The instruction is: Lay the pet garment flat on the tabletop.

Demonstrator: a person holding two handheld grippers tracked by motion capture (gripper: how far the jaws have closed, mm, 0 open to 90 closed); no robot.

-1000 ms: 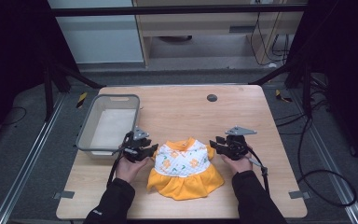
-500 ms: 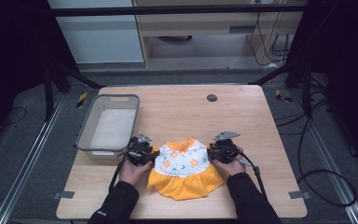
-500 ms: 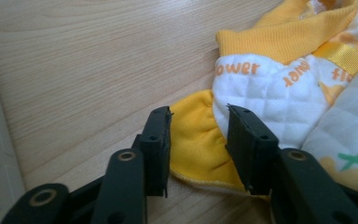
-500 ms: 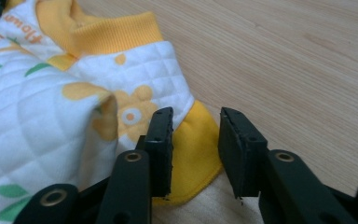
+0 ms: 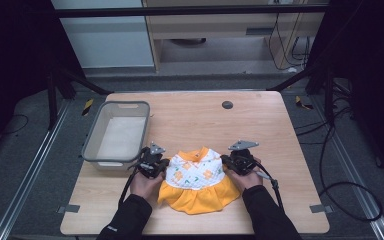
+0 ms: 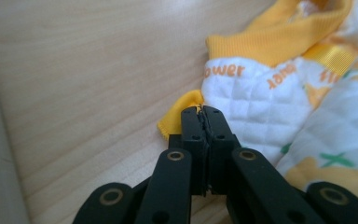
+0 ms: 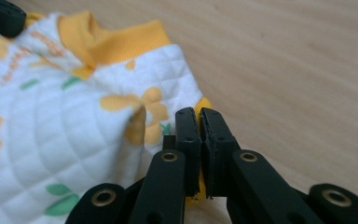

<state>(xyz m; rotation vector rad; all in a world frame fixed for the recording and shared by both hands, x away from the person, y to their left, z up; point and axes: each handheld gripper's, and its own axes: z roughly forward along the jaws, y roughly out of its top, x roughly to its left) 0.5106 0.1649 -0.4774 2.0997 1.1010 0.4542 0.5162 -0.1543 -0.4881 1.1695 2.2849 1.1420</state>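
Grey plastic basket point(image 5: 116, 134): stands at the left of the light wooden bench point(image 5: 260, 125), just beyond the left gripper, apart from the garment.
Left gripper point(image 5: 152, 162): held in the person's left hand point(image 5: 145, 181) at the garment's left edge; in the left gripper view its black jaws are pressed together on the yellow ribbed sleeve trim point(image 6: 179, 112), a sliver of which shows between the tips.
Small quilted white dress with orange flower print and a yellow skirt point(image 5: 196, 177): lies flat at the near middle of the bench, collar away from the person, skirt toward them, directly between the two grippers.
Right gripper point(image 5: 240, 161): held in the right hand point(image 5: 245, 177) at the garment's right edge; in the right gripper view the jaws are closed on the yellow hem point(image 7: 204, 103) beside the quilted white panel, cloth pinched between them.
Dark round hole point(image 5: 227, 104): far side of the bench, well apart from the dress.
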